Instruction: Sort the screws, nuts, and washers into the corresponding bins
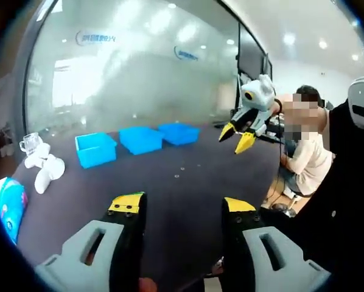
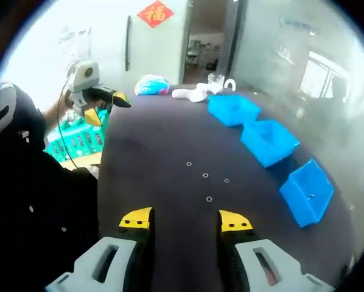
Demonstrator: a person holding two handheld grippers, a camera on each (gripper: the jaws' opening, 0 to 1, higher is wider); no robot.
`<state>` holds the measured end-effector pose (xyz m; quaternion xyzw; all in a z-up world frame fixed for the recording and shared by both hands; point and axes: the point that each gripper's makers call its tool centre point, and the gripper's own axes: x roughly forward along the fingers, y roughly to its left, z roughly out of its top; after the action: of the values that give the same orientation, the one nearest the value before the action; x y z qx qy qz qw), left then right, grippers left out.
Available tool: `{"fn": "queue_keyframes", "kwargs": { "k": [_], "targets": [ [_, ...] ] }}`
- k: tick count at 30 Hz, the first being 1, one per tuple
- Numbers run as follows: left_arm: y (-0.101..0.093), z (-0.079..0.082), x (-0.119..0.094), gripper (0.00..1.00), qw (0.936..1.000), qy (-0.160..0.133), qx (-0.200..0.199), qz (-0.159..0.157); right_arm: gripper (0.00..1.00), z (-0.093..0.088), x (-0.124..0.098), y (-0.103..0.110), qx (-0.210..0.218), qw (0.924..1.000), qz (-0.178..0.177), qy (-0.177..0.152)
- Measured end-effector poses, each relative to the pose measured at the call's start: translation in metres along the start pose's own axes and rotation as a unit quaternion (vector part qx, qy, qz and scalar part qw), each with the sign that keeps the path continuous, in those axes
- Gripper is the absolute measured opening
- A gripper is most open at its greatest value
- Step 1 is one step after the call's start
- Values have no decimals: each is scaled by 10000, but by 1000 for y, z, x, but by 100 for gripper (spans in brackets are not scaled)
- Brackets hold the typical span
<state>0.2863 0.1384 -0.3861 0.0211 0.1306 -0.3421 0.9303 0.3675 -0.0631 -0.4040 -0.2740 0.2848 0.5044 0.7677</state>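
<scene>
on the dark round table (image 2: pixel 157 140), near the middle of the right gripper view, lie tiny silver washers and nuts (image 2: pixel 206 176). the right gripper (image 2: pixel 185 220) hangs open just below them, nearer than the open left gripper (image 1: pixel 181 204). three blue plastic bins (image 2: pixel 268 142) wait on the right.

small parts (image 2: pixel 205 175) mid-frame on the table (image 2: pixel 157 140): tiny dots, too small to tell screw, nut or washer | thing inside lower-right bin (image 2: pixel 307 191): too small to name | blue-white packet (image 1: pixel 8 204) at left edge: cut off | left-view parts (image 1: pixel 176 176): just specks
</scene>
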Motion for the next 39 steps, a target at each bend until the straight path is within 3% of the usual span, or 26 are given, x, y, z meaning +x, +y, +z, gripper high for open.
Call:
{"fn": "queue_keyframes", "kwargs": {
  "k": [11, 20, 39],
  "targets": [
    [-2, 5, -1, 47, 9999, -78, -12, 89, 32, -3, 38, -20, -375, 9957, 327, 776],
    [-3, 1, 0, 47, 9999, -53, -81, 43, 27, -13, 62, -24, -625, 9870, 509, 1388],
    [-1, -8, 7, 46, 9998, 25, -184, -13, 13, -17, 78, -27, -427, 9850, 633, 1545]
  ]
}}
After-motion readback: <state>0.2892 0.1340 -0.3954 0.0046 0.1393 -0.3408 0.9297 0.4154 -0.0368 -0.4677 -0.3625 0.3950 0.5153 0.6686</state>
